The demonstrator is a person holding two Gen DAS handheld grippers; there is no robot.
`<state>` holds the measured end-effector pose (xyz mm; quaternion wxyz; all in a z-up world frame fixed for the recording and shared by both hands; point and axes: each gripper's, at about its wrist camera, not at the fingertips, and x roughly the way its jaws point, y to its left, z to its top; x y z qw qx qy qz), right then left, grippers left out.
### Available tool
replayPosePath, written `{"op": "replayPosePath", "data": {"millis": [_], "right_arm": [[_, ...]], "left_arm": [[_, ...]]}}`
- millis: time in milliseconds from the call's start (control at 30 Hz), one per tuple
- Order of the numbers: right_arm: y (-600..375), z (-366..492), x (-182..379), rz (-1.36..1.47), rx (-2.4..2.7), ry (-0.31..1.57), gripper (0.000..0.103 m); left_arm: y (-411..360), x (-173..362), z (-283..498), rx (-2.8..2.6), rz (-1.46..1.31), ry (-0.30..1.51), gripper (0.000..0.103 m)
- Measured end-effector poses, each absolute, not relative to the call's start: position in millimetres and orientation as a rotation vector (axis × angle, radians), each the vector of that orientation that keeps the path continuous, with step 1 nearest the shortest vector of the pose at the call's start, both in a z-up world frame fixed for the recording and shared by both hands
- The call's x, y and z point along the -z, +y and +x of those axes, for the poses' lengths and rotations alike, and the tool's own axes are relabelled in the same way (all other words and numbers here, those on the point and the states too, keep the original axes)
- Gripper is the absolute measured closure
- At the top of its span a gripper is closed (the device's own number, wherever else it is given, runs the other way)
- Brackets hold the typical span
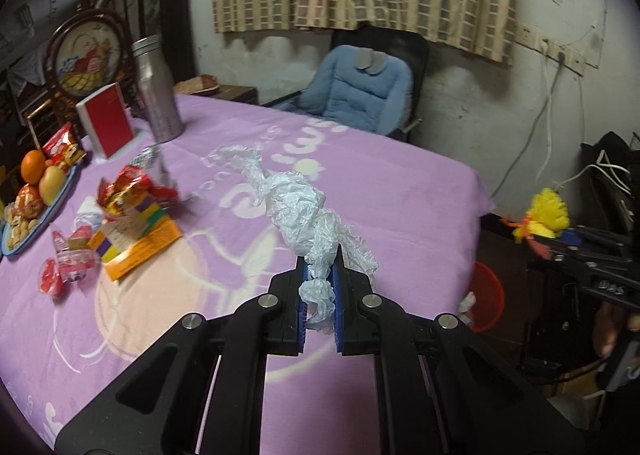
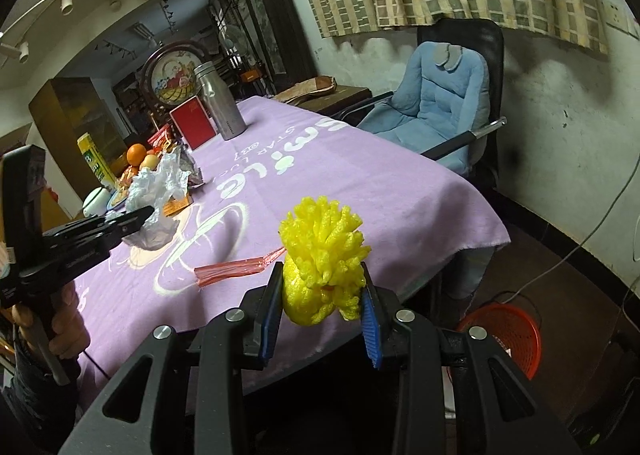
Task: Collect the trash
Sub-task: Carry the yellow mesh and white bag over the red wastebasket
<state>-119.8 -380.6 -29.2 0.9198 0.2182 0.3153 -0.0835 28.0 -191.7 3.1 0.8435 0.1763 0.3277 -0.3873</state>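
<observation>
- Trash is in both grippers: the left gripper (image 1: 318,287) is pinched nearly closed on a crumpled white plastic bag (image 1: 296,207) above the purple tablecloth (image 1: 400,191).
- The right gripper (image 2: 320,295), partly open, clamps a yellow foam net (image 2: 324,255) near the table edge.
- Neither piece is yet in the red basket (image 2: 508,331) on the floor.
- Candy wrappers (image 1: 132,191) may remain to collect.

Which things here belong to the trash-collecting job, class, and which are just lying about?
Part of the job:
- crumpled white plastic bag, clamped in the left gripper
- yellow foam net, clamped in the right gripper
- red waste basket on the floor

Just lying about:
- steel bottle
- red book
- fruit plate
- blue cushioned chair
</observation>
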Motion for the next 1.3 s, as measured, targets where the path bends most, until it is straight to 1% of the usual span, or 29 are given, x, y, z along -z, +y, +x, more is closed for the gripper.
{"op": "replayPosePath", "data": {"millis": [200, 400, 633, 733, 1033, 1300], "right_arm": [[-410, -138, 46, 0.505, 0.205, 0.637, 0.069], [-444, -163, 73, 0.564, 0.26, 0.649, 0.069], [-486, -196, 114, 0.611, 0.363, 0.704, 0.069], [-500, -208, 133, 0.639, 0.397, 0.73, 0.069], [-534, -223, 189, 0.686, 0.485, 0.817, 0.069], [-550, -231, 248, 0.745, 0.518, 0.925, 0.069]], "left_arm": [[-235, -6, -14, 0.925, 0.426, 0.698, 0.092], [-288, 10, -59, 1.034, 0.506, 0.709, 0.091], [-346, 49, -91, 1.123, 0.58, 0.787, 0.091], [-365, 65, -102, 1.133, 0.626, 0.796, 0.091], [-406, 122, -119, 1.16, 0.738, 0.91, 0.091], [-441, 180, -113, 1.205, 0.776, 1.087, 0.091]]}}
